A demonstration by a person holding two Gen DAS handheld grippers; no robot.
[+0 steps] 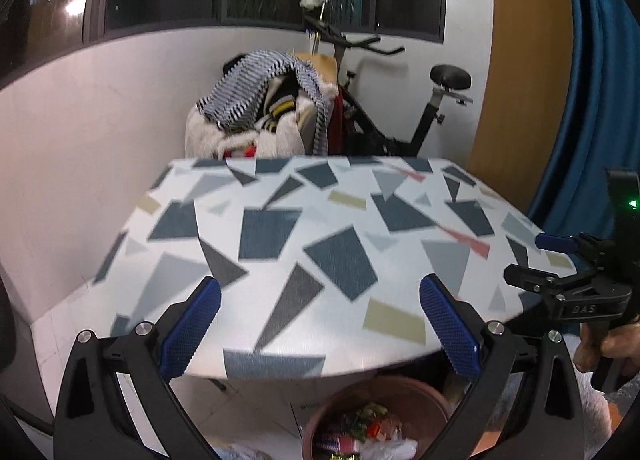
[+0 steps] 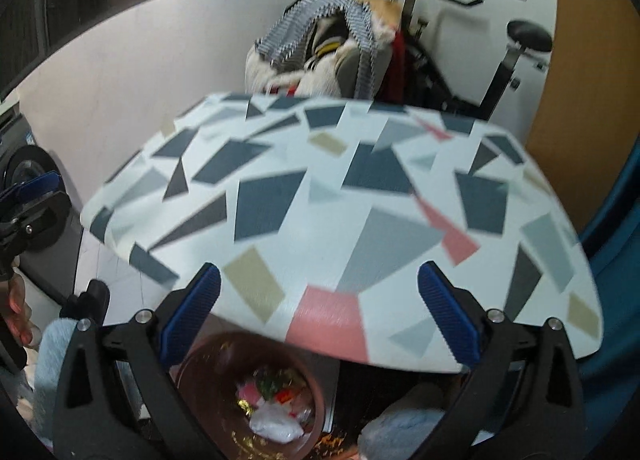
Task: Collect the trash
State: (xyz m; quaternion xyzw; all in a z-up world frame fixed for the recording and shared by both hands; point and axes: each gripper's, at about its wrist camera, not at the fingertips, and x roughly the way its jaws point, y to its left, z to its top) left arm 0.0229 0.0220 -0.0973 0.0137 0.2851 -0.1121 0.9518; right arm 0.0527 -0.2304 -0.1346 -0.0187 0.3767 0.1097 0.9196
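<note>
A brown round bin [image 1: 400, 392] stands on the floor below the table's near edge, holding wrappers and a white plastic bag [image 1: 388, 448]. It also shows in the right wrist view [image 2: 308, 380] with the trash [image 2: 276, 420] inside. My left gripper [image 1: 320, 332] is open and empty, above the table's near edge. My right gripper [image 2: 320, 316] is open and empty, also over the near edge. The right gripper shows at the right of the left wrist view [image 1: 560, 260]. The left gripper shows at the left edge of the right wrist view [image 2: 32, 196].
A table [image 1: 320, 228] with a white top and a grey, blue, tan and pink shard pattern fills both views. Behind it are a chair piled with clothes [image 1: 260, 108] and an exercise bike [image 1: 400, 100]. A blue curtain [image 1: 592, 100] hangs at the right.
</note>
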